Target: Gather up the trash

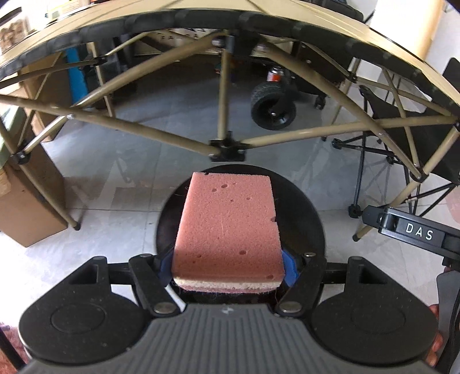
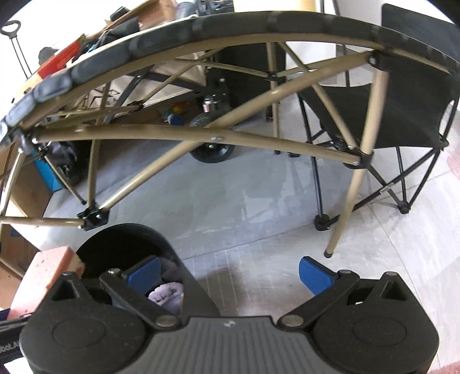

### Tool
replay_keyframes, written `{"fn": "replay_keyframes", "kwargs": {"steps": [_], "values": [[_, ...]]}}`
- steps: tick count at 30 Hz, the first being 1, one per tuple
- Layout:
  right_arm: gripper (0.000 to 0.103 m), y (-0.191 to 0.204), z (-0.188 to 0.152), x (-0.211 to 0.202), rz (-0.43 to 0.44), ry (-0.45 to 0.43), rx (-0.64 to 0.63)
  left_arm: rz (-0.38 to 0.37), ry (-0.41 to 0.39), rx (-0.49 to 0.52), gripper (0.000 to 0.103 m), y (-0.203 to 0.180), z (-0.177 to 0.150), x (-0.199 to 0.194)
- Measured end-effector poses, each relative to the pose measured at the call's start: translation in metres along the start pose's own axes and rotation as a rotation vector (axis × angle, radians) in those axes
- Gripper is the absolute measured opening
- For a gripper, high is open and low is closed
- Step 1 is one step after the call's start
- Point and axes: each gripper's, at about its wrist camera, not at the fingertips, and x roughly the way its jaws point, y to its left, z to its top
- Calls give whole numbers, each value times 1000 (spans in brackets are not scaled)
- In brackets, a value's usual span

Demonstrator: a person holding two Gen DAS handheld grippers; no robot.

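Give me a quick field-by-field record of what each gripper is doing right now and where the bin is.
left gripper: shut on the pink sponge, held over the bin
right gripper: open, nothing between its blue fingers
black bin: on the tiled floor in front of the folding table, below the sponge
bin contents: a pale crumpled item, kind unclear
folding table: tan frame, dark edge
folding chair: black, to the right of the table in both views

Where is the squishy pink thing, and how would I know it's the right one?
Find the tan folding table with crossed legs; on the floor in front of it sits a round black bin. Right above the bin, the left gripper grips a pink sponge between blue pads. It is the only pink, hole-dotted block, with a cream layer underneath.
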Motion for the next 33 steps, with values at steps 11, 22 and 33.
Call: {"fn": "replay_keyframes", "kwargs": {"steps": [11,22,33], "values": [[103,-26,-1,-3,-10,-7,47,-7,9,14,100,-19,4,13],[103,-23,0,-10,1,-25,43,-13,-8,-11,103,-12,4,6],[103,-17,-3,-63,78,-120,-31,-5,-168,-48,103,18,-8,-73]]}}
